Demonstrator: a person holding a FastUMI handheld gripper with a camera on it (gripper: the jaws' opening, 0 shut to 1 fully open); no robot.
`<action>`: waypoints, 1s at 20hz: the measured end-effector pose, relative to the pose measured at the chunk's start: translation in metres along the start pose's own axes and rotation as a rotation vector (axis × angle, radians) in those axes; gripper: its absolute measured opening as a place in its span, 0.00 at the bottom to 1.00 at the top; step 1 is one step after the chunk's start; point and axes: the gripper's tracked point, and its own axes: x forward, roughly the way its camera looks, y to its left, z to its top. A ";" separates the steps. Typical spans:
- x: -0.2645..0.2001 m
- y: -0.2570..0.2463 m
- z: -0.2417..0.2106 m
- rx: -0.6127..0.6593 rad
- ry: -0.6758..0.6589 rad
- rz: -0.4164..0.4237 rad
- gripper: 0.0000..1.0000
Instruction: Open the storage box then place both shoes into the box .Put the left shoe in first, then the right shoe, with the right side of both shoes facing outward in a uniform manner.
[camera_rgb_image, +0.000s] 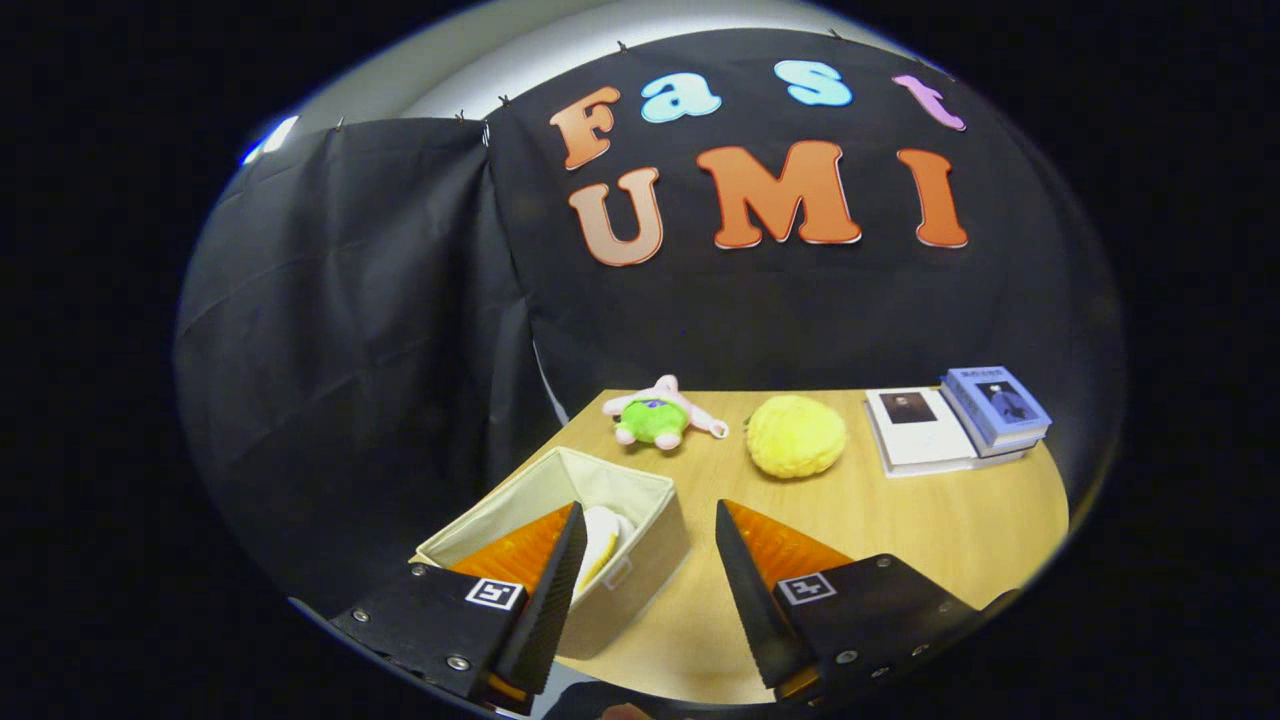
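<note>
Beige fabric storage box (640, 545) sits open on the wooden counter (900, 520), at its near-left corner, w/ a pale shoe (603, 538) lying inside it; can't tell which shoe it is. Gripper (645, 570) hangs above the counter edge, fingers spread wide apart w/ nothing between them. Left finger overlaps the box's near side; right finger is over bare counter just beside the box. Beyond the fingers, approx mid-counter, a fluffy yellow ball (796, 435) rests apart from a green-and-pink plush toy (657, 413) to its left. Far right corner: white book (915, 430) lying flat, w/ a small stack of blue books (997, 408) touching its right edge. Black cloth wall (350, 350) behind.
</note>
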 end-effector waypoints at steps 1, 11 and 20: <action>-0.009 -0.013 0.003 0.002 -0.021 -0.005 0.79; -0.076 -0.160 0.025 -0.090 -0.249 -0.166 0.85; -0.129 -0.203 0.039 -0.157 -0.419 -0.252 0.93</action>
